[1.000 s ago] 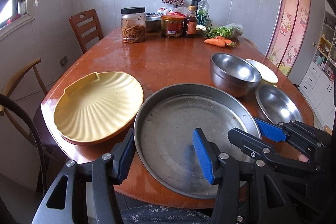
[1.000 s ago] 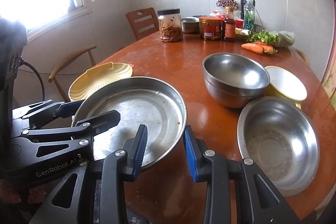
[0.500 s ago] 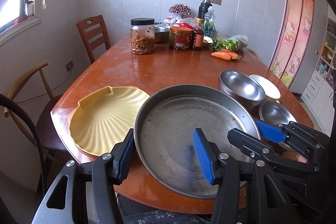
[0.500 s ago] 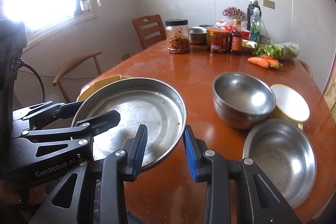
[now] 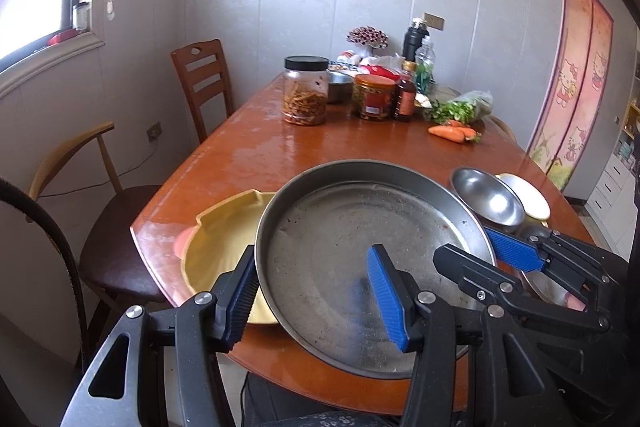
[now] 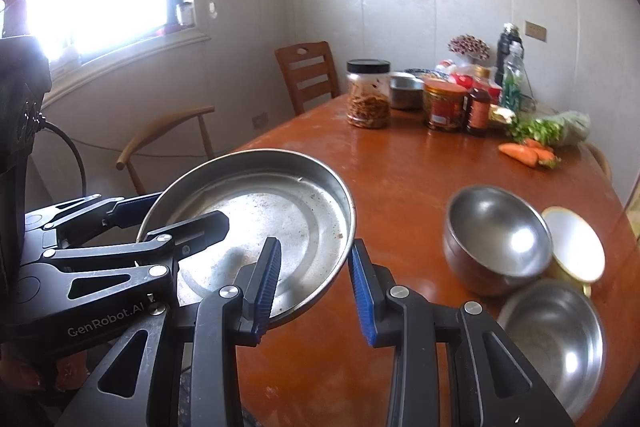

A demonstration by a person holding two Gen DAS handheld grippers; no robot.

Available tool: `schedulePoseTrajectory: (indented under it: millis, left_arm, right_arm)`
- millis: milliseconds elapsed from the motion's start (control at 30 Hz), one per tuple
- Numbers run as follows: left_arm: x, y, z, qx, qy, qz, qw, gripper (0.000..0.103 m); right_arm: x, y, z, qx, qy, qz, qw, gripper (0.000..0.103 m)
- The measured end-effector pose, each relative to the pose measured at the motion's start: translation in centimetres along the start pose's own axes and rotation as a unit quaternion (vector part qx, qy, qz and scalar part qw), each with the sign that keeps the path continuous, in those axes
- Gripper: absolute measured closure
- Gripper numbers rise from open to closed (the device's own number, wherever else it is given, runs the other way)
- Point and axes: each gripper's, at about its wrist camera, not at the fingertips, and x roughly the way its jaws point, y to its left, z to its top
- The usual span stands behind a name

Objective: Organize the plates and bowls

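Steel pan [image 5: 372,267] is rising off the table [image 5: 320,147] since a second ago, yellow shell plate [image 5: 216,247] slipping beneath.
Left gripper [image 5: 316,291] and right gripper [image 6: 316,283] are each pinching its rim; keeping both level should prevent tipping.

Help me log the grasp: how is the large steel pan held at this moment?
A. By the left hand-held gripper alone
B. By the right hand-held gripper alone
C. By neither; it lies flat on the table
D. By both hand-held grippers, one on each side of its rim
D: the left hand-held gripper and the right hand-held gripper each clamp the rim of the large steel pan, which is above the yellow shell-shaped plate.
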Motion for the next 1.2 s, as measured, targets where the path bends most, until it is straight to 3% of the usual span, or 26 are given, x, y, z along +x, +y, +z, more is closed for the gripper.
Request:
schedulePoseTrajectory:
  millis: [433,667,1200]
  left_arm:
    - [-0.3,4.7,2.9,-0.017,-0.028,0.045,0.9984,0.049]
    - [0.9,5.9,4.3,-0.022,-0.036,0.053,0.9977,0.049]
    - [4.8,6.6,4.3,-0.032,-0.008,0.055,0.9979,0.049]
  right_arm:
    - [3.4,3.6,4.6,-0.032,-0.013,0.043,0.998,0.066]
    - [5.1,3.9,6.2,-0.032,-0.017,0.056,0.998,0.066]
    - [9.0,2.9,6.1,-0.023,0.003,0.062,0.998,0.066]
